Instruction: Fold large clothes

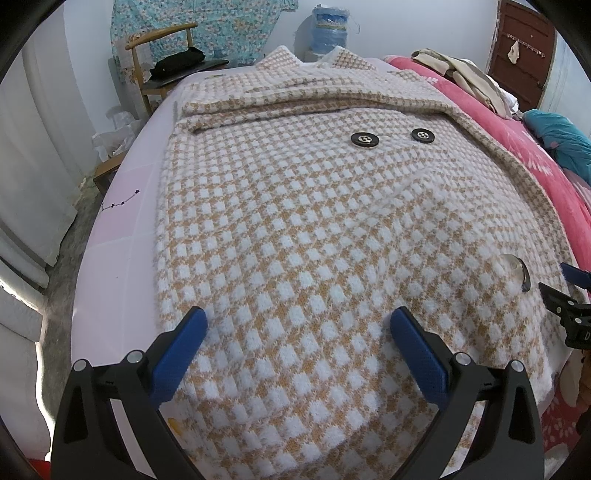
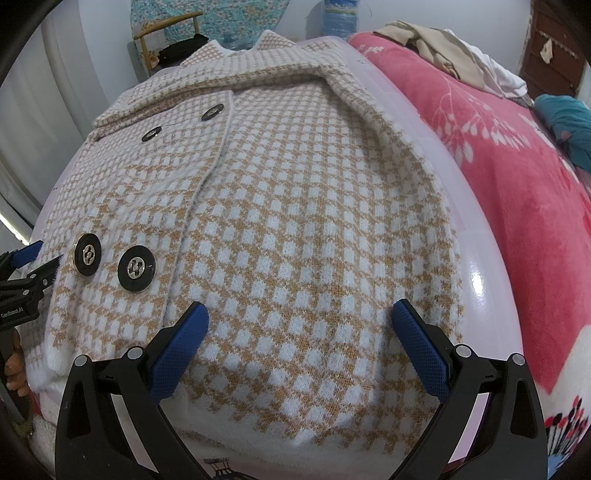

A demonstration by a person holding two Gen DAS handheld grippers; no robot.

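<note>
A large tan-and-white checked knit coat [image 1: 303, 206] with big black buttons [image 1: 365, 139] lies flat on a pale pink bed surface [image 1: 122, 206], collar at the far end. It also shows in the right wrist view [image 2: 295, 206] with two buttons [image 2: 136, 268] near its hem. My left gripper [image 1: 299, 328] is open and empty over the near left part of the coat. My right gripper [image 2: 300, 321] is open and empty over the near right part of the hem. Each gripper shows at the edge of the other's view [image 1: 569, 306] [image 2: 26, 273].
A red floral blanket [image 2: 509, 173] lies on the right with a heap of beige and white clothes [image 2: 454, 51] and a teal cushion [image 1: 561, 140]. A wooden chair [image 1: 162, 55] with a black item stands beyond the bed's far left corner. A blue water bottle [image 1: 328, 29] stands by the wall.
</note>
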